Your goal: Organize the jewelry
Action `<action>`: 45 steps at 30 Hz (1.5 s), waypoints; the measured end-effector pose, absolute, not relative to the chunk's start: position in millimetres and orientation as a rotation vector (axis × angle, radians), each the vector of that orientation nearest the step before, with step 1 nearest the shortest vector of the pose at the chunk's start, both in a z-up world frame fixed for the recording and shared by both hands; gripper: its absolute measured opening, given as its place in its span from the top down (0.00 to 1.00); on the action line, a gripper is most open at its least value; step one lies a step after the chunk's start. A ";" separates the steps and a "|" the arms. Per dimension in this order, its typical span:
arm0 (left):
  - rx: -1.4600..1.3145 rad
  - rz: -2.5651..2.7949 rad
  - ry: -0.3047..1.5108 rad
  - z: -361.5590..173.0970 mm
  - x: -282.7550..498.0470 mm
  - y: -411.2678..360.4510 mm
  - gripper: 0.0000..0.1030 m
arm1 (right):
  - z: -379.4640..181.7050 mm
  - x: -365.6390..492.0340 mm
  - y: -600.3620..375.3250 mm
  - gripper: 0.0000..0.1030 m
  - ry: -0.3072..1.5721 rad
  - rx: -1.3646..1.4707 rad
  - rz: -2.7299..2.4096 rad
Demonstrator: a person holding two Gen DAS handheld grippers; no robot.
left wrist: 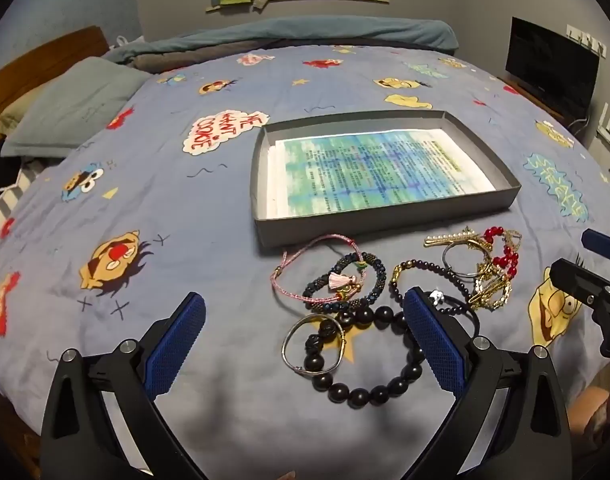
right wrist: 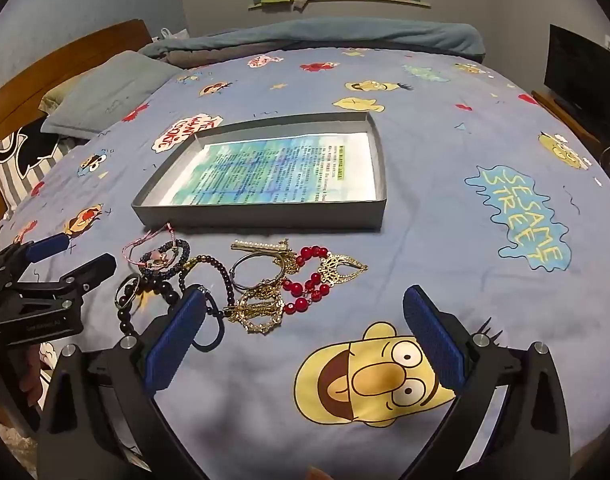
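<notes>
Here the left gripper [left wrist: 305, 344] hangs wide open over a black bead bracelet [left wrist: 369, 360] on the bedspread [left wrist: 185, 220], and the right gripper [right wrist: 305, 340] is spread open too, holding nothing. The jewelry pile [right wrist: 261, 280] lies just in front of the gray tray [right wrist: 261, 216], outside it.

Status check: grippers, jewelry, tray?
Left gripper open, right gripper open, both empty. Jewelry pile on bedspread, none in tray. Nothing blocking.

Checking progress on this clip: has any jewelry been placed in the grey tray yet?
No, the grey tray holds only a printed sheet; the red bead bracelet and the rest lie on the bedspread.
</notes>
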State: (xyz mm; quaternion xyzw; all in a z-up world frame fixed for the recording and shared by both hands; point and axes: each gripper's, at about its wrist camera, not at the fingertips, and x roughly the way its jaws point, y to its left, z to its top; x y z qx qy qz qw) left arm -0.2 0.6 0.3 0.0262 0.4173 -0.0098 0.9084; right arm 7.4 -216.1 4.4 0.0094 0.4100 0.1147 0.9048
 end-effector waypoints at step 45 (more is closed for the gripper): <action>0.065 -0.021 0.864 -0.3 -1.5 -0.3 0.05 | 2.6 9.6 -213.7 0.05 0.842 -0.007 0.226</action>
